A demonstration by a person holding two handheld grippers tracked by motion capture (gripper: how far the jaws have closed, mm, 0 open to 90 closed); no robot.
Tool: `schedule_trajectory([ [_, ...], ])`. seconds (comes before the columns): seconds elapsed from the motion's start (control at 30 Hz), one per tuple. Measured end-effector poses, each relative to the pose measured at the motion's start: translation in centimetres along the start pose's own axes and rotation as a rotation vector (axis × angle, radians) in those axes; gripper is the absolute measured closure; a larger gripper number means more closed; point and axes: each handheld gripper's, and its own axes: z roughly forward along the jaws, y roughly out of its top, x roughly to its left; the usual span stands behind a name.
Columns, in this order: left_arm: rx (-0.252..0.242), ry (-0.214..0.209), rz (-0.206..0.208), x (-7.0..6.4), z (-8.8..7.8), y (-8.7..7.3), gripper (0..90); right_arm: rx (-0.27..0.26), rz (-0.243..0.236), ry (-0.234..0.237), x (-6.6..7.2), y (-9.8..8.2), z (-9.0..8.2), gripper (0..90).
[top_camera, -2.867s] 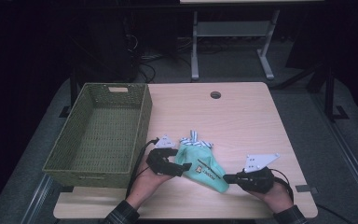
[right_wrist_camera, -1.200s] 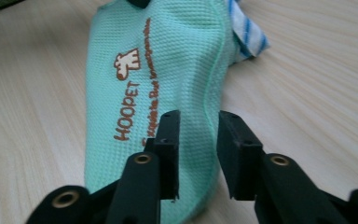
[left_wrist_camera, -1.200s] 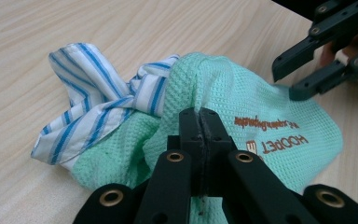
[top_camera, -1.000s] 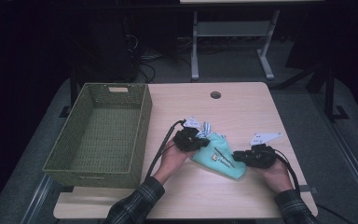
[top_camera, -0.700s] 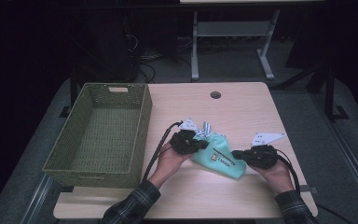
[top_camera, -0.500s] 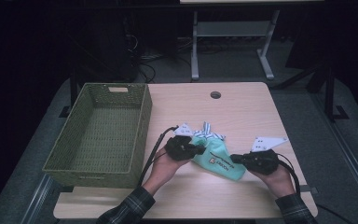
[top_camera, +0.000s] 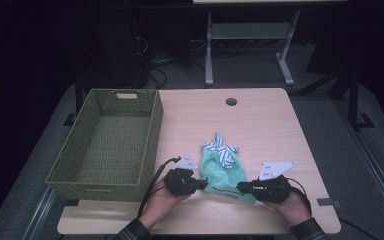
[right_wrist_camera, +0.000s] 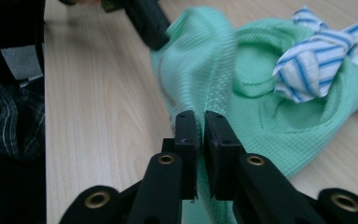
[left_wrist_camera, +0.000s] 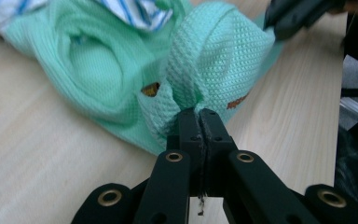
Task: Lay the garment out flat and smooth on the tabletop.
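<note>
Pale wood bench [top_camera: 260, 125] carries the green garment [top_camera: 223, 175] near its front edge. Left gripper [left_wrist_camera: 199, 122] is clamped on a fold; right gripper [right_wrist_camera: 200, 126] has just been easing apart over cloth, so that corner could slip free and bunch.

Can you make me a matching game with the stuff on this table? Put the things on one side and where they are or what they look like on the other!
Things:
1. basket
2. green cloth
3. striped cloth
4. left gripper

Descriptions:
A. blue and white, lying on the far end of the green one
B. olive woven, nothing inside, at the table's left
C. black jaws shut on a fold
D. mint coloured, pinched from both sides

Pairs: 1-B, 2-D, 3-A, 4-C
</note>
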Motion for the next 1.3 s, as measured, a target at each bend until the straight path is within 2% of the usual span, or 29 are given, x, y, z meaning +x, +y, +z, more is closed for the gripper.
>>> schedule_trajectory([
  [0.1, 0.015, 0.003, -0.006, 0.1, 0.2, -0.3, 88.5, -0.028, 0.013, -0.016, -0.9, 0.8, 0.0, 80.4],
  [0.2, 0.03, 0.007, 0.01, 0.0, 0.3, -0.4, 88.5, -0.023, 0.031, -0.033, -2.3, 1.2, 0.9, 82.4],
  [0.33, 0.038, 0.006, 0.006, 0.0, 0.6, -0.5, 88.5, 0.051, 0.068, -0.048, -4.3, 0.9, 3.0, 89.5],
  [0.43, 0.044, 0.007, 0.002, 0.1, 0.6, -0.6, 88.3, 0.101, 0.089, -0.062, -5.0, 0.6, 4.3, 89.7],
  [0.5, 0.05, 0.006, 0.007, 0.2, 0.6, -0.7, 88.2, 0.133, 0.089, -0.09, -5.6, 0.4, 4.8, 89.8],
  [0.53, 0.048, 0.006, 0.004, 0.2, 0.6, -0.8, 88.1, 0.124, 0.096, -0.094, -5.9, 0.3, 4.9, 89.9],
  [0.67, 0.056, 0.002, 0.006, 0.2, 0.6, -0.8, 87.9, 0.106, 0.127, -0.145, -7.0, 0.1, 4.7, 90.0],
  [0.8, 0.066, 0.008, 0.003, 0.2, 0.8, -0.9, 85.5, 0.106, 0.143, -0.218, -7.5, -0.1, 4.3, 89.9],
  [0.87, 0.065, 0.018, 0.006, 0.2, 0.7, -0.9, 79.7, 0.112, 0.149, -0.262, -7.7, -0.2, 3.9, 89.9],
  [0.9, 0.045, 0.02, -0.005, 0.2, 0.6, -0.8, 76.9, 0.113, 0.157, -0.272, -7.8, -0.3, 3.7, 89.9],
  [0.97, 0.029, 0.027, 0.001, 0.2, 0.3, -0.5, 74.3, 0.109, 0.164, -0.278, -8.1, -0.6, 3.3, 89.9],
  [1.07, 0.007, 0.042, -0.001, 0.5, 0.2, 0.4, 74.9, 0.089, 0.155, -0.273, -8.0, -0.6, 2.5, 89.8],
  [1.13, 0.002, 0.047, -0.002, 0.8, 0.6, 1.0, 77.9, 0.077, 0.148, -0.263, -7.8, -0.7, 1.8, 89.8],
  [1.3, 0.005, 0.056, 0.002, 1.3, 2.1, 2.2, 82.5, 0.087, 0.144, -0.239, -7.3, -1.2, 0.9, 89.7],
])
